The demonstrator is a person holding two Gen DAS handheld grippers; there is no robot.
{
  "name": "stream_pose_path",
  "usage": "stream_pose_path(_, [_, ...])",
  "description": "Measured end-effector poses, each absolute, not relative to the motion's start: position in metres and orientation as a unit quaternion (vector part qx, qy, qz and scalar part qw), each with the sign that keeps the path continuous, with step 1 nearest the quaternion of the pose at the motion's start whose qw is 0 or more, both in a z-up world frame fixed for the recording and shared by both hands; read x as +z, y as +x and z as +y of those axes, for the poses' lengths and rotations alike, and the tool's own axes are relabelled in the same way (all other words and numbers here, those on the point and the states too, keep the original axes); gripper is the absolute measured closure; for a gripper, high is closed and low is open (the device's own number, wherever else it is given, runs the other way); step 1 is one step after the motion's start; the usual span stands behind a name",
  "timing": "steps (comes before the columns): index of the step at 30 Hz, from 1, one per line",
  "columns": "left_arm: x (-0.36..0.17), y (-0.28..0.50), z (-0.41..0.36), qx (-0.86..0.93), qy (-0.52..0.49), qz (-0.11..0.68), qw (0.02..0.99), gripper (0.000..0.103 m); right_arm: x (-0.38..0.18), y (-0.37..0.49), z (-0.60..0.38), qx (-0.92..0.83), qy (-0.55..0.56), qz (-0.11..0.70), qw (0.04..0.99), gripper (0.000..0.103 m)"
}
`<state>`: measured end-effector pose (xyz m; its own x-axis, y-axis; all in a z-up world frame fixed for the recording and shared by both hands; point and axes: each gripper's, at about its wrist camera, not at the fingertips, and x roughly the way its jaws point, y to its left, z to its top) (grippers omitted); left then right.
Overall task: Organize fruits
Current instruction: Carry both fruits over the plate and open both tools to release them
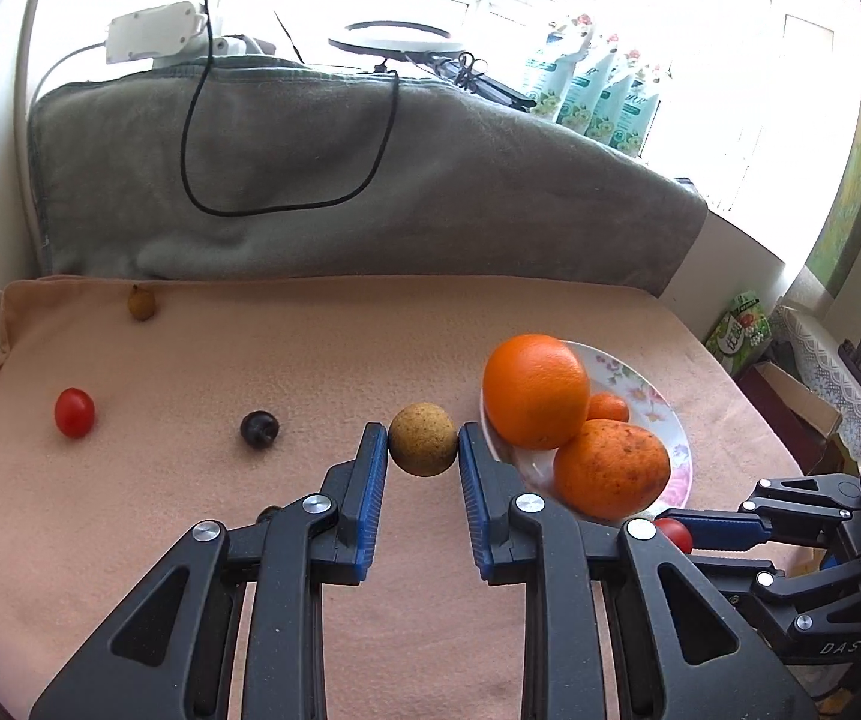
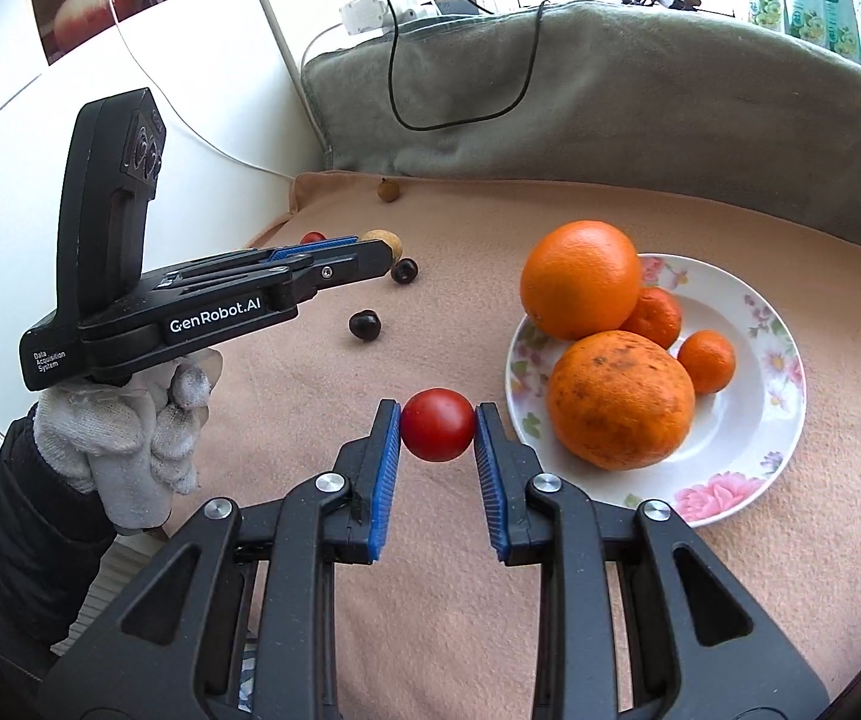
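While your right gripper [image 2: 437, 433] has its blue pads pressed on both sides of a red cherry tomato [image 2: 437, 425], just beside the near-left rim of the floral plate [image 2: 748, 480], your left gripper [image 1: 423, 441] likewise pinches a tan speckled round fruit [image 1: 422, 438] between its fingers, close to the same plate's left edge. You have the plate already loaded: a blemished orange [image 2: 621, 399] nearest, a smooth large orange [image 2: 580, 279] behind it, and two small mandarins [image 2: 706, 360] tucked against them. Farther out on the peach cloth [image 2: 550, 570] you can see two dark round fruits [image 2: 364, 324] lying apart from each other, then another red tomato [image 1: 74, 412] to your left. Farthest, a small brownish fruit [image 1: 141, 303] sits near the grey blanket [image 1: 430, 180] at the back edge.
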<state>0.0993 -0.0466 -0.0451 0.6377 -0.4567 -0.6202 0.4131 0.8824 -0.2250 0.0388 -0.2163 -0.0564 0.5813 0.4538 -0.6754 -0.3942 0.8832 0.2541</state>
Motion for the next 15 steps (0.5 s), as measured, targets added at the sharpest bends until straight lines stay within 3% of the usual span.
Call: stream_pose_path(15, [-0.035, 0.104, -0.129, -0.305, -0.007, 0.344, 0.888, 0.08, -0.049, 0.028, -0.294, 0.155, 0.069, 0.372, 0.912, 0.077])
